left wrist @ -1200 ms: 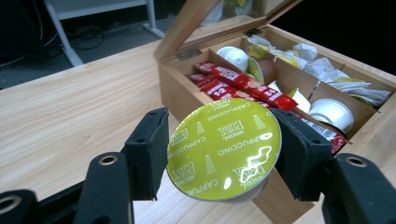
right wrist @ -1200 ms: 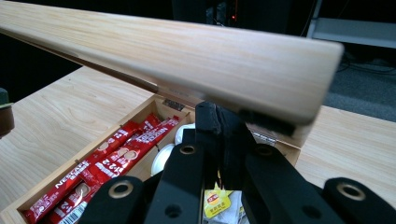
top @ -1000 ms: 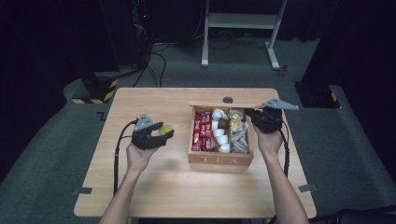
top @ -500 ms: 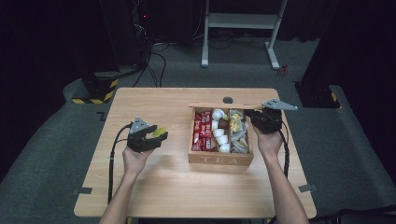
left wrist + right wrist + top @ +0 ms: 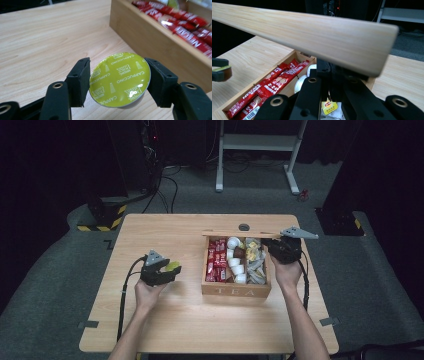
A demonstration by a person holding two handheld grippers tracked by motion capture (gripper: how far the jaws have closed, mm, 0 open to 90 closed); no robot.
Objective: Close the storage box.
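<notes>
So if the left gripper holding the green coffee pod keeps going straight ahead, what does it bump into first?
Probably the wooden tea box: the left gripper, shut on the capsule, points across bare table toward the box's side wall. Exact depth is hard to judge.

Yellow-green capsule point(image 5: 119, 79) foil-up, left of open tea box point(image 5: 235, 291)

Both forearms enter from the bottom of the high view. Left hand point(image 5: 146, 293) holds the black two-jaw left gripper point(image 5: 170, 269) low over the desk, pointed right; its jaws are clamped on the rim of a round yellow-green foil-topped capsule point(image 5: 119, 79). Right hand point(image 5: 286, 271) holds the black right gripper point(image 5: 267, 246) raised, pointed left, jaws pinched on the pale wooden lid point(image 5: 312, 32).
</notes>
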